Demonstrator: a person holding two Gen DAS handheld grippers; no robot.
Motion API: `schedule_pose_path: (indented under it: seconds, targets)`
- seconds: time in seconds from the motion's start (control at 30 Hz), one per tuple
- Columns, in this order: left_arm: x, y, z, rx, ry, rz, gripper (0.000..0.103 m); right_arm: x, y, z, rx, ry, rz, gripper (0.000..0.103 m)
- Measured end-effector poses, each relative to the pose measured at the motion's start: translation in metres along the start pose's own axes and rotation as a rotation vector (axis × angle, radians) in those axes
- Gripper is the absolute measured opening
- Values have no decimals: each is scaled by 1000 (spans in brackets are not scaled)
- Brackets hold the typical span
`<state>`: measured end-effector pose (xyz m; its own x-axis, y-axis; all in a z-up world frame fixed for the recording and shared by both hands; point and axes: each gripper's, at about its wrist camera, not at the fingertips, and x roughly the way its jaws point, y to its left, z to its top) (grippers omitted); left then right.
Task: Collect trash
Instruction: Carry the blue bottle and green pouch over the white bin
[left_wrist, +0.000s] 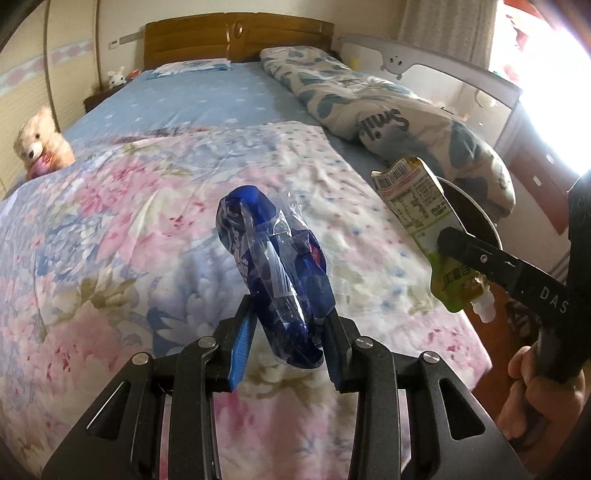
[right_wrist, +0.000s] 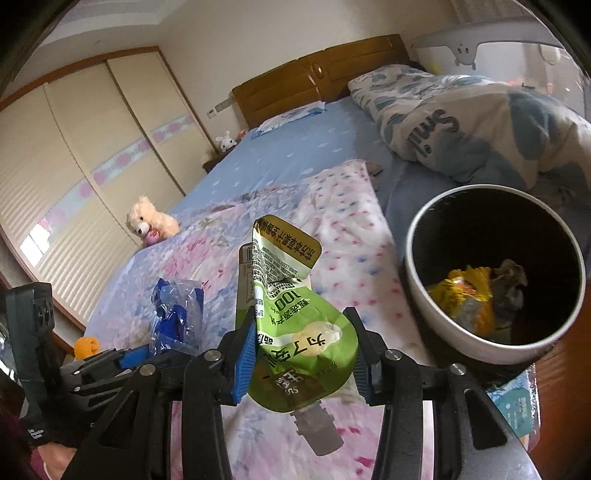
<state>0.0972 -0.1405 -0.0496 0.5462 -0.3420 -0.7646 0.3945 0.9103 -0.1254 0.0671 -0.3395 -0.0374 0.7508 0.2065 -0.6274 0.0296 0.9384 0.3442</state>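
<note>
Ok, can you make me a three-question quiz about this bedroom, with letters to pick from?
1. Where is the bin?
A. beside the bed
B. on the pillow
C. under the teddy

2. What colour is the pouch in the right tool?
A. red
B. green
C. black

3. What is the left tool doing?
A. hanging open
B. gripping a blue wrapper
C. holding the teddy

Answers:
1 A, it stands at the bed's right edge.
2 B, the pouch is green.
3 B, the wrapper sits pinched between its fingers.
</note>
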Motion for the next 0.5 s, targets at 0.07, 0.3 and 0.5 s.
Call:
schedule_pose_path:
  seconds: [0.07,0.3,0.5]
  targets:
    - [-1,-7,1,13,-2,-5,33,-5,-4,-1,9,-7,-4,45]
    - [-2,-24,3,47,-10,-19,32,-18,-15,-3,30,-23,-23,45]
    - [-1,-36,8,73,-15,-25,33,-25,-25,-2,48,-33,-40,45]
